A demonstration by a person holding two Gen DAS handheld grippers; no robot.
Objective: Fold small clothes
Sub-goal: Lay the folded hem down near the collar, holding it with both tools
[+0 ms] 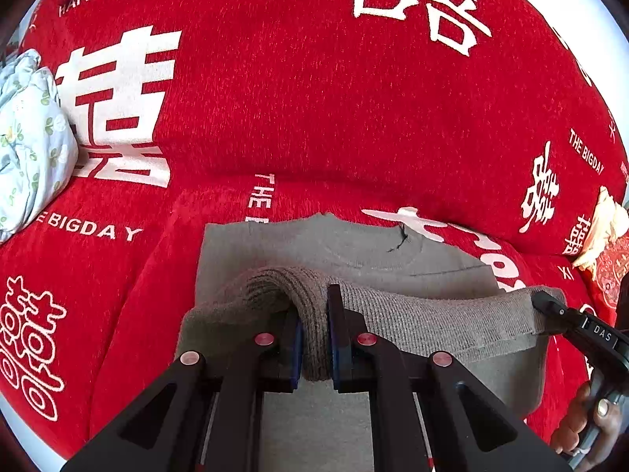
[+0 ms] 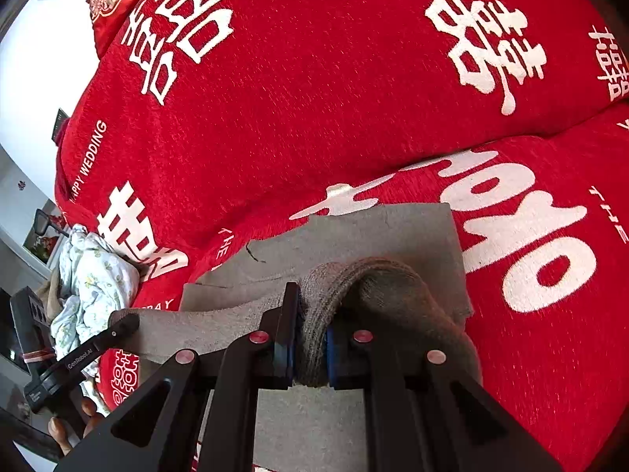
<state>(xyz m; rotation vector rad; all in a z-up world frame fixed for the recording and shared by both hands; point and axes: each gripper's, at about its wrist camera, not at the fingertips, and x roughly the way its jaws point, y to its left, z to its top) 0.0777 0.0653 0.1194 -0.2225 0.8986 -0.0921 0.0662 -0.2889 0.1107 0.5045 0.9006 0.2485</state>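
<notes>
On a red sofa cover (image 1: pixel 298 118) with white lettering, grey sweater (image 1: pixel 354 251) lies flat; left gripper (image 1: pixel 314 330) and right gripper (image 2: pixel 310 334) both clamped on its ribbed hem. Floral cloth (image 1: pixel 27 137) bunched at side.

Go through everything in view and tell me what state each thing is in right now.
Grey garment: partly folded, ribbed hem lifted over its body.
Left gripper: shut on the hem.
Right gripper: shut on the hem.
Red sofa cover: spread under the garment.
Floral cloth: crumpled, aside.

Grey garment (image 1: pixel 354 251) lower part hidden behind tongs.
</notes>
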